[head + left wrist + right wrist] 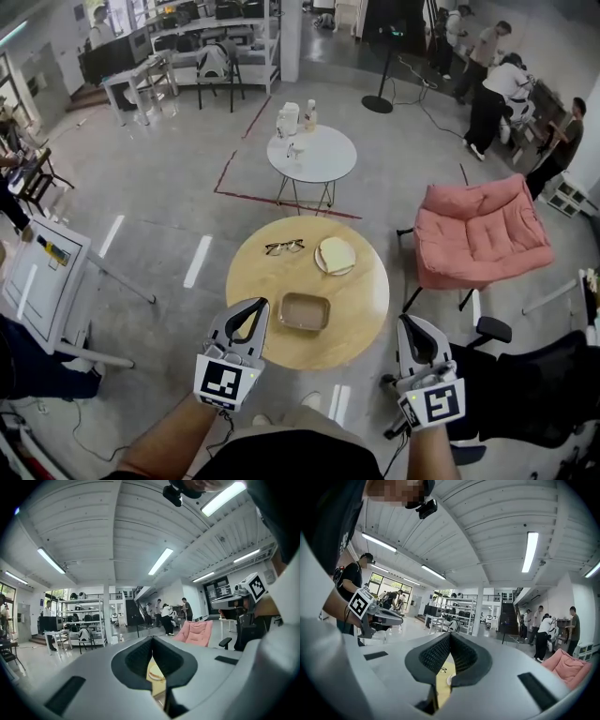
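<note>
A round wooden table point(361, 314) stands in front of me. On it lie black-framed glasses point(284, 247), a white plate with a pale slice of bread point(336, 255) and a shallow brown tray point(305, 311). My left gripper point(257, 306) hovers over the table's near left edge, just left of the tray, shut and holding nothing. Its jaws meet at the tips in the left gripper view point(151, 640), where the plate point(154, 672) shows through the gap below. My right gripper point(410, 322) hangs off the table's right edge, shut and holding nothing point(450, 635).
A small white round table point(323, 159) with bottles stands behind. A pink cushioned chair point(481, 232) is at the right and a black office chair point(530, 394) at the near right. A white panel on a stand point(42, 281) is at the left. Several people stand far right.
</note>
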Demonstrator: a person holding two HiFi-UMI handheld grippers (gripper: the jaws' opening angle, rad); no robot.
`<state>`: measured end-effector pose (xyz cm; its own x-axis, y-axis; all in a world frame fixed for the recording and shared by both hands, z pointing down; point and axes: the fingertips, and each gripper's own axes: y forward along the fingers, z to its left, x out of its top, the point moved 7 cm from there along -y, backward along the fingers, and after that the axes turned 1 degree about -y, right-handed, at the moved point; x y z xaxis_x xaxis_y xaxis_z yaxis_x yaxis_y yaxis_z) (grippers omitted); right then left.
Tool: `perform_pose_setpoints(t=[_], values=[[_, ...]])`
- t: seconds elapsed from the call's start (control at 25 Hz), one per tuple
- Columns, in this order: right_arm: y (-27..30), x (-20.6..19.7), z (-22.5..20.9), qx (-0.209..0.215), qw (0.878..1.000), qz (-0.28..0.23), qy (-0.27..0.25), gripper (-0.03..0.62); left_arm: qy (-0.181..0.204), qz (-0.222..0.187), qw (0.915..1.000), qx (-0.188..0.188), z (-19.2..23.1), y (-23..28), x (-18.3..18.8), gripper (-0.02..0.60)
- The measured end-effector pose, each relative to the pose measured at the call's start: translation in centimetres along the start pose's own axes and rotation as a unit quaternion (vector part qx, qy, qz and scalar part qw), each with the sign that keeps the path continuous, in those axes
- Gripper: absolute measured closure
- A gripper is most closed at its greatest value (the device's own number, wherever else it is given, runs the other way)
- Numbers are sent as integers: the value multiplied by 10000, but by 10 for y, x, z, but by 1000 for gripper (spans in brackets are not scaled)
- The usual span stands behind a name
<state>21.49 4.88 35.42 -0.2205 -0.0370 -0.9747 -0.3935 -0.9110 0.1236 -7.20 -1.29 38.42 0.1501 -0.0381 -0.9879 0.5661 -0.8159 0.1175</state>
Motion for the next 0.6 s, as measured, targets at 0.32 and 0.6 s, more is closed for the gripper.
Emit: perform_pose_setpoints(t=[0.32, 0.6], values=[[13, -11, -36, 410, 9991, -96, 106, 582, -25, 70, 9992, 399, -11, 19, 12, 566], [39, -14, -43, 704, 9972, -158, 204, 582, 29, 243, 9973, 690, -4, 20, 1, 566]])
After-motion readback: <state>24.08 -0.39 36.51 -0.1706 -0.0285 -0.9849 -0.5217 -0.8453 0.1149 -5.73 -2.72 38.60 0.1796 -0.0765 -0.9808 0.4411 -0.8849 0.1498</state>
